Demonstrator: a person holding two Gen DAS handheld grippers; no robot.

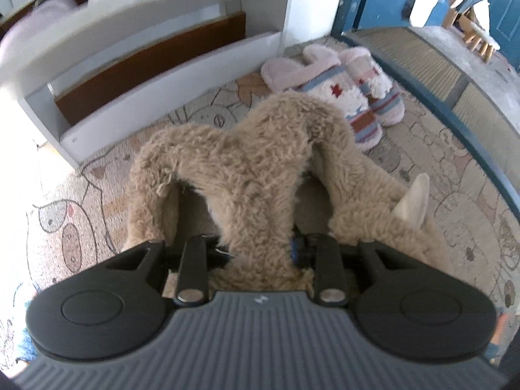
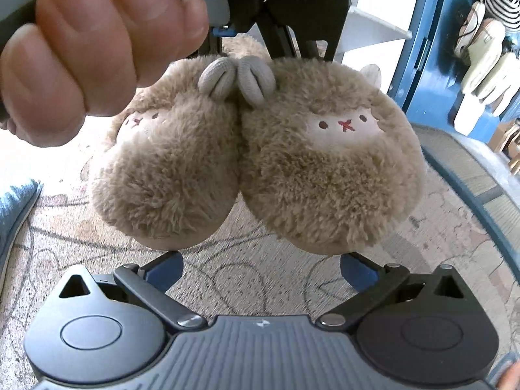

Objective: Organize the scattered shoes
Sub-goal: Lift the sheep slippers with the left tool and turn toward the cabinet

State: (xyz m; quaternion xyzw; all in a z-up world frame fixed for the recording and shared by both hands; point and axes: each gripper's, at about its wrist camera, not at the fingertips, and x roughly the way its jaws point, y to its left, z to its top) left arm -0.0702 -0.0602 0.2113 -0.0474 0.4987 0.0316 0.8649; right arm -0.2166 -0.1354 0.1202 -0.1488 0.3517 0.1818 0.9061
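Patterned carpet (image 1: 78, 195) underfoot, pale with cartoon outlines, running up to a white shoe rack (image 1: 136, 74) at ten o'clock in the left wrist view, brown backing visible between its shelves. Pink and striped fuzzy slippers (image 1: 341, 81) parked as a pair on the carpet at one o'clock, just beside the rack's end post. Blue-framed woven mat (image 1: 432, 65) curving along the right edge.

Left gripper (image 1: 260, 247) clamped on the tan fuzzy slippers (image 1: 247, 162), jaws drawn narrow around the pinched inner edges of the two heel openings, both slippers gathered together and lifted off the carpet. Small cream ear poking up at three o'clock on the right-hand slipper.

Same tan pair seen toe-on from the right wrist view (image 2: 260, 162), hanging side by side and touching, embroidered faces with red crosses turned to the camera, grey knitted horns meeting at the middle near twelve o'clock. Bare hand (image 2: 97, 55) at ten o'clock wrapped around the left gripper's handle above them. Right gripper (image 2: 260, 269) low at six o'clock, jaws spread wide, blue pads either side beneath the toes, gripping nothing; possibly just short of touching the soles, hard to judge through the lens. More pale shoes (image 2: 484, 61) hung on the blue door at two o'clock
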